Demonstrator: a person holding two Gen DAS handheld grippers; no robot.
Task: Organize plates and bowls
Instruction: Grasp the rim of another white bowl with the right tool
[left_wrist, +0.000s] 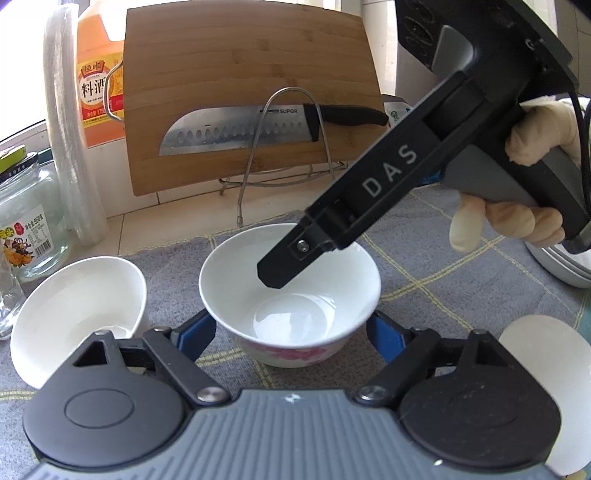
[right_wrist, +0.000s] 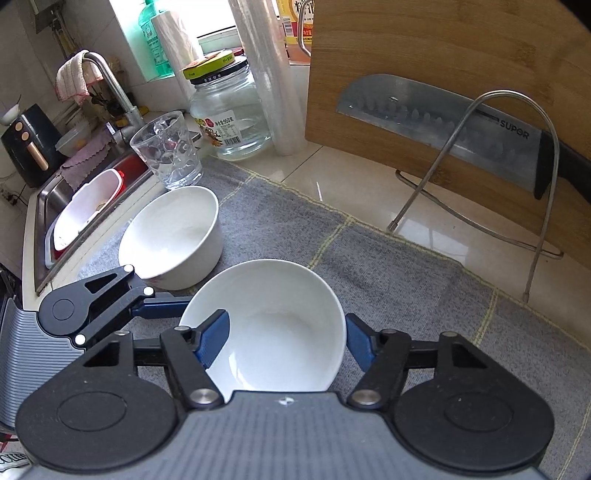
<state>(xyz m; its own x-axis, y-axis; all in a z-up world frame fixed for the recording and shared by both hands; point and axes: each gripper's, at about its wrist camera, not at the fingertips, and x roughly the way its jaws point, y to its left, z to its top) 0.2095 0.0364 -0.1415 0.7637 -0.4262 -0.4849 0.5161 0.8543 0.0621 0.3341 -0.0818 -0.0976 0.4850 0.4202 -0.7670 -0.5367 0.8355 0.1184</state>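
Low in the left wrist frame, the left gripper (left_wrist: 291, 334) bracketed the flowered bowl (left_wrist: 290, 295) on the grey cloth (left_wrist: 424, 266), its jaws seemingly touching the sides. Meanwhile the right gripper (right_wrist: 284, 341) was clamped across that bowl's rim, with a plain bowl (right_wrist: 171, 236) at centre left.

Second bowl (right_wrist: 173, 236), glass (right_wrist: 168, 149) crowd left.

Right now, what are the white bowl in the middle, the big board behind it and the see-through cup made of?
The bowl looks like glazed ceramic: glossy white with pink flowers painted outside. The board looks like bamboo or wood: tan strips with visible grain, matte. The cup looks like clear glass with a bumpy pattern, though it could be clear plastic.
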